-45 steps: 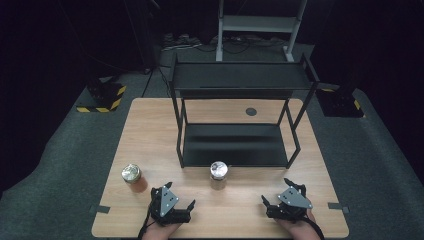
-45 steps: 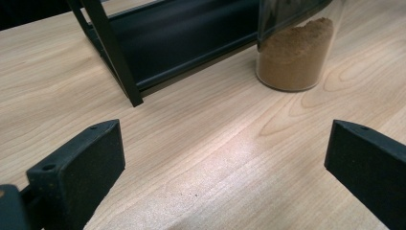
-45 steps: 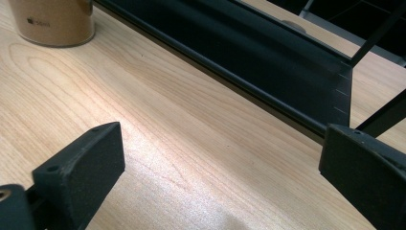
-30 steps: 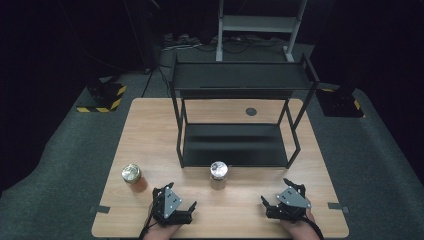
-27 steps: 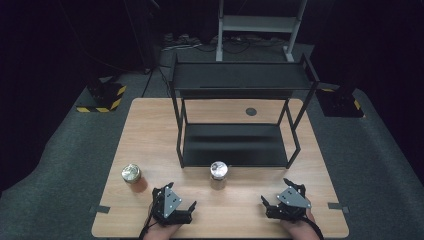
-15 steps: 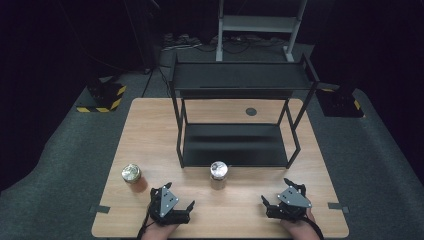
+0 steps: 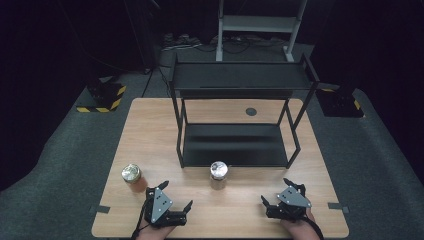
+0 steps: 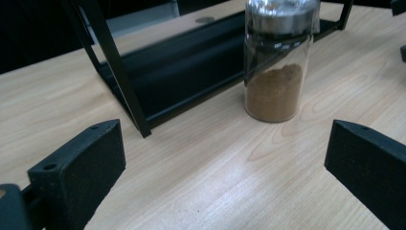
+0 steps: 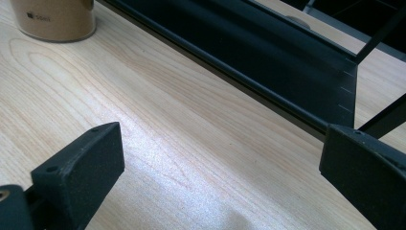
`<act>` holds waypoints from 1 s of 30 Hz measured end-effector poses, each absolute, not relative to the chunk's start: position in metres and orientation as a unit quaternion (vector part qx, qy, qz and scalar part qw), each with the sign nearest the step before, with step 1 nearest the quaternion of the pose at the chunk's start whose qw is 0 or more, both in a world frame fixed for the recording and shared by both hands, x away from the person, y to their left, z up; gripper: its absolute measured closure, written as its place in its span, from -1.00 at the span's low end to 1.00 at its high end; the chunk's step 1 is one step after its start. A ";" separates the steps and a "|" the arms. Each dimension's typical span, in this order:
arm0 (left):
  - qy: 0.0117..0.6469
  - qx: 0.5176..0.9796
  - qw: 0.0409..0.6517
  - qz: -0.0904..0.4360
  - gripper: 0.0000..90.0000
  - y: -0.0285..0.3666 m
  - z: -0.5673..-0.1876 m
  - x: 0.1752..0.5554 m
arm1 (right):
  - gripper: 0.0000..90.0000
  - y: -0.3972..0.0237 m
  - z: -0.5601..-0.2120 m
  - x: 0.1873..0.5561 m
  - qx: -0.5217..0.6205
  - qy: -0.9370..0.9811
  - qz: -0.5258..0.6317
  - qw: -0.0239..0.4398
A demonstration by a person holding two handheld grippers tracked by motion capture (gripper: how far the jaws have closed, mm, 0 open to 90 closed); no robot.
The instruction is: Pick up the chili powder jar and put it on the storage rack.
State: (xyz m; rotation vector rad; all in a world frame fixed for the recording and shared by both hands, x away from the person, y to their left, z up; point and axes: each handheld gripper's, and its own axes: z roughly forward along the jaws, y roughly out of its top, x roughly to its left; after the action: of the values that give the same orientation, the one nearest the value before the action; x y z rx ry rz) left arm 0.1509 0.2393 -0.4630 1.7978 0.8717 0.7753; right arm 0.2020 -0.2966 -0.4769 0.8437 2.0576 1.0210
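High view: two jars on the table (image 7: 150, 130), one (image 7: 218, 173) just in front of the black shelf (image 7: 240, 145), one (image 7: 131, 176) off left. Left gripper (image 7: 172, 196) and right gripper (image 7: 279, 192) both spread wide, holding nothing. Left gripper view gives detail: glass jar, metal lid, brown powder (roughly half full).
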 end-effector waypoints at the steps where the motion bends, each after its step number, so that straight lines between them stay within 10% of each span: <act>1: 0.357 0.735 0.480 0.318 -0.99 0.240 -0.462 0.151 | -0.99 -0.296 -0.477 0.202 0.324 0.791 0.392 0.340; 30: 0.411 0.654 0.504 0.386 -0.99 0.288 -0.460 0.133 | -0.99 -0.296 -0.477 0.201 0.322 0.791 0.392 0.342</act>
State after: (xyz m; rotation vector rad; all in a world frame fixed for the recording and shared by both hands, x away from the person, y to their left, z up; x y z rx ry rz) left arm 0.1331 0.2882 -0.4604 1.5790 0.9935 0.9329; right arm 0.2012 -0.2961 -0.4773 0.8367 2.0567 1.0187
